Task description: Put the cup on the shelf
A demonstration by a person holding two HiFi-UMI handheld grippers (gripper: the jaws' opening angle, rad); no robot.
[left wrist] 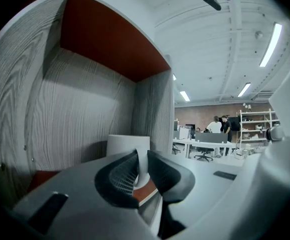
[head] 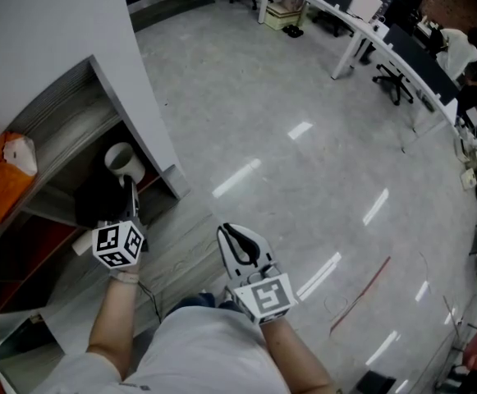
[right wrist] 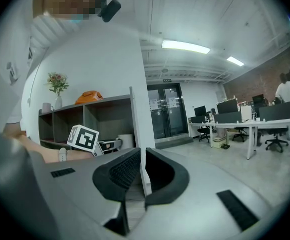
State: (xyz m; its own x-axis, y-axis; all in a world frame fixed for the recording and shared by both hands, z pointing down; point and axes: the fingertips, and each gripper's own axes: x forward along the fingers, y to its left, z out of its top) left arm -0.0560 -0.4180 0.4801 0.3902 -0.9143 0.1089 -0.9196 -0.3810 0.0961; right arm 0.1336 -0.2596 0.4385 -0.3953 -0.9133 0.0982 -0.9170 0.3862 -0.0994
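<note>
The person's forearms [head: 111, 327] extend from the lower edge of the head view, one gripper per hand.

1. Right gripper [head: 228, 235]: held over the floor [head: 304, 179], outside the shelf unit and to the right of the left gripper. In the right gripper view [right wrist: 142, 156] the two jaws stand almost together, with a narrow slit between the pads and no object in it.

2. Left gripper [head: 129, 191]: its marker cube [head: 119, 245] sits just ahead of the wrist, and the jaws reach into an open compartment of the shelf [head: 66, 113]. In the left gripper view [left wrist: 143, 159] the jaws are closed on the thin white handle of the cup [left wrist: 127, 145].

3. Cup [head: 123, 161]: white, upright, inside the compartment near its right side wall, with the body just beyond the jaw tips. The compartment has grey wood-grain walls [left wrist: 85, 104] and a red-brown floor and ceiling. Whether the base rests on the floor board cannot be determined.

4. Top of the shelf: an orange object [head: 4, 175] lies on the upper surface, to the left of the cup's compartment.

5. Background: a row of white desks [head: 369, 31] with an office chair [head: 394, 84] stands well apart from the shelf, across the glossy floor.
</note>
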